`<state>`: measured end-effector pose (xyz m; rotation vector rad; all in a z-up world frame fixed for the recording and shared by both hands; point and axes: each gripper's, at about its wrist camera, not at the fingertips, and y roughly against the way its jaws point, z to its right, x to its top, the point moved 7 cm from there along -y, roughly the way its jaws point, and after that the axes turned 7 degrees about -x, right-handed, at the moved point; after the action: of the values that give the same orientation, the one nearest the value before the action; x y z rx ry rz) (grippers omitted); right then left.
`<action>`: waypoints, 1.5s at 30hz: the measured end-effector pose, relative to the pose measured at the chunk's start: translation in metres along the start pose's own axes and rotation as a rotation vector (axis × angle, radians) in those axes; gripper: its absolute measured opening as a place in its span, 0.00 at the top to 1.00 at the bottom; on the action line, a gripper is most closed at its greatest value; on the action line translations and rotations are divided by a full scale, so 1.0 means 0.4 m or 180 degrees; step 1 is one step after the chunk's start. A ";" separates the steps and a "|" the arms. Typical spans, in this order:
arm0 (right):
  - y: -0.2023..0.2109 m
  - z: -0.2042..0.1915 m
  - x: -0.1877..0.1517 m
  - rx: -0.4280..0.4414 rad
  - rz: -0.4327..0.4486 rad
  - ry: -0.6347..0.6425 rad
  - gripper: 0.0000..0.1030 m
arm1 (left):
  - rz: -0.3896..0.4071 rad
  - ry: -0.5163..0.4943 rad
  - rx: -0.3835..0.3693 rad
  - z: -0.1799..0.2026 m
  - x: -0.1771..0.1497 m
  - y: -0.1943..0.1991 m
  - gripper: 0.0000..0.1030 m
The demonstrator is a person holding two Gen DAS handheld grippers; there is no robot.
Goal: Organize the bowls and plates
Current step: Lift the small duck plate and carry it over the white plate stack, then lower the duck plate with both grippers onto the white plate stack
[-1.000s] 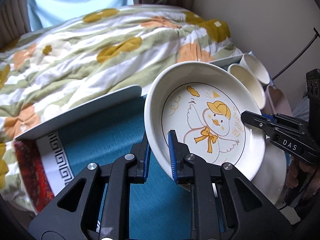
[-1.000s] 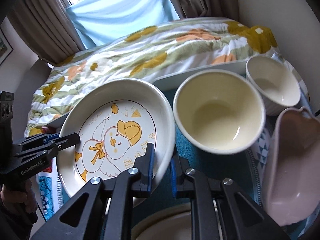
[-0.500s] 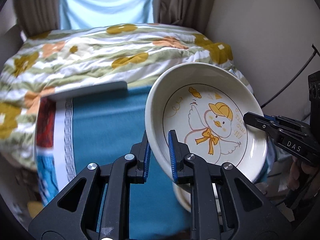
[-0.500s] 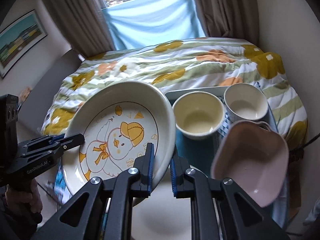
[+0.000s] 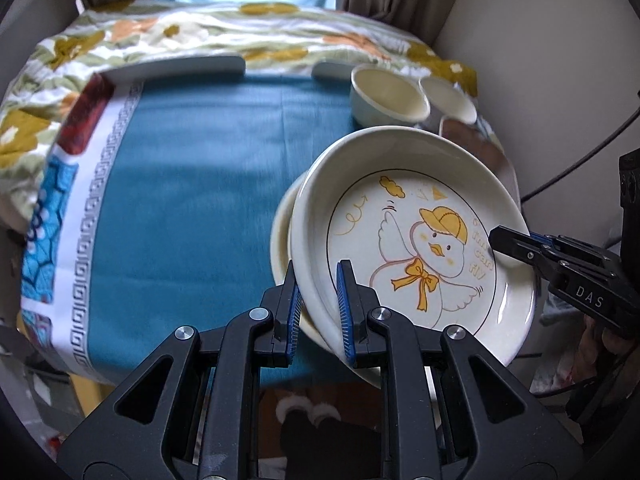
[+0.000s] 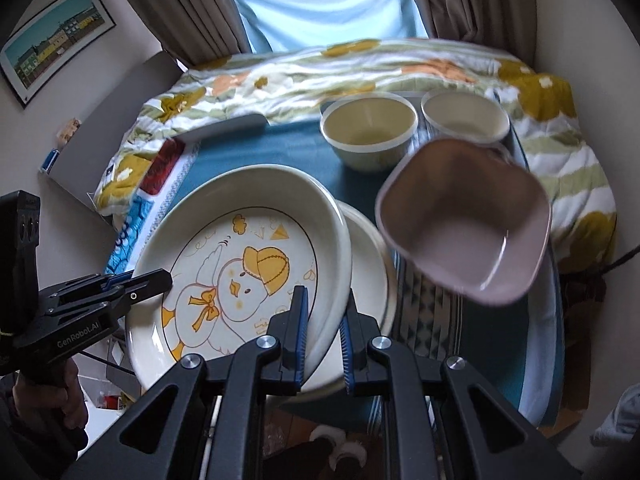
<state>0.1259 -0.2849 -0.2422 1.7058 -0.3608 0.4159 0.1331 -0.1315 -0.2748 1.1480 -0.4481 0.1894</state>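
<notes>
A cream plate with a yellow-capped duck drawing (image 5: 416, 236) (image 6: 240, 276) is held in the air, tilted, over the near edge of the blue-clothed table (image 5: 192, 184). My left gripper (image 5: 318, 300) is shut on its left rim. My right gripper (image 6: 324, 328) is shut on its right rim. A plain cream plate (image 6: 368, 256) lies on the table just beneath it. Two cream bowls (image 6: 370, 132) (image 6: 466, 120) stand at the far right. A pink squarish bowl (image 6: 468, 220) sits in front of them.
A bed with a flowered quilt (image 5: 248, 36) lies behind the table, with curtains and a window beyond. A grey tray edge (image 5: 176, 66) runs along the table's far side. A wall (image 5: 560, 60) stands close on the right. Slippers (image 6: 340, 448) show on the floor below.
Both grippers have pulled back and up with the duck plate. The table, the bowls and the plain plate beneath now show farther away and lower.
</notes>
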 end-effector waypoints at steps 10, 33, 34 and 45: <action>-0.074 0.044 -0.061 -0.0058 -0.0120 -0.0192 0.87 | -0.0236 -0.0120 -0.0021 -0.004 -0.031 -0.103 0.85; -0.093 0.065 -0.056 -0.0205 0.0035 -0.0334 0.87 | -0.0342 -0.0477 0.0423 -0.005 0.014 -0.185 0.85; -0.093 0.064 -0.057 -0.0204 0.0038 -0.0335 0.87 | -0.0337 -0.0512 0.0477 -0.003 0.016 -0.186 0.85; -0.095 0.060 -0.057 -0.0229 0.0043 -0.0311 0.87 | -0.0320 -0.0710 0.0751 0.008 0.015 -0.189 0.83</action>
<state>0.1249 -0.3021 -0.2896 1.6577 -0.4536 0.3263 0.1656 -0.1657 -0.3342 1.4277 -0.5743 0.0258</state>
